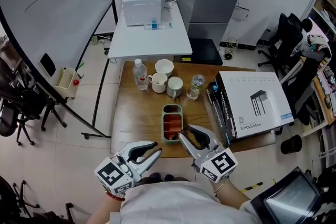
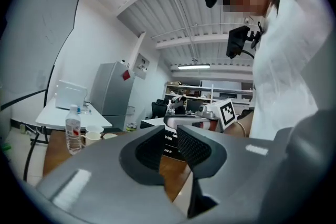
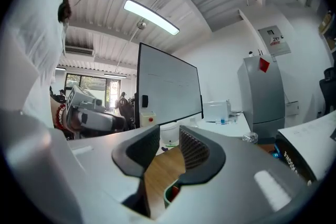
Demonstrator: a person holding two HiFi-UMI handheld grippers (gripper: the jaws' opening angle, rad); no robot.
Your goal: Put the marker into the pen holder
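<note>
A green oblong tray point(image 1: 171, 123) with red contents lies on the wooden table point(image 1: 136, 118), near its front edge. Whether one of the red pieces is the marker I cannot tell. My right gripper point(image 1: 188, 134) hovers at the tray's near right corner, jaws open with nothing between them; the right gripper view shows the tray's green rim point(image 3: 167, 194) just below its fingers point(image 3: 195, 150). Left of the tray and close to my body, my left gripper point(image 1: 156, 148) is also open and empty, pointing right over the table edge. In the left gripper view its fingers point(image 2: 197, 147) frame bare wood.
Behind the tray stand a water bottle point(image 1: 140, 74), a white bowl point(image 1: 164, 66), two mugs point(image 1: 158, 82) point(image 1: 175, 86) and a small clear bottle point(image 1: 195, 86). A large white box point(image 1: 255, 102) lies on dark flat boxes point(image 1: 218, 113) at the right. A white table point(image 1: 149, 34) stands beyond.
</note>
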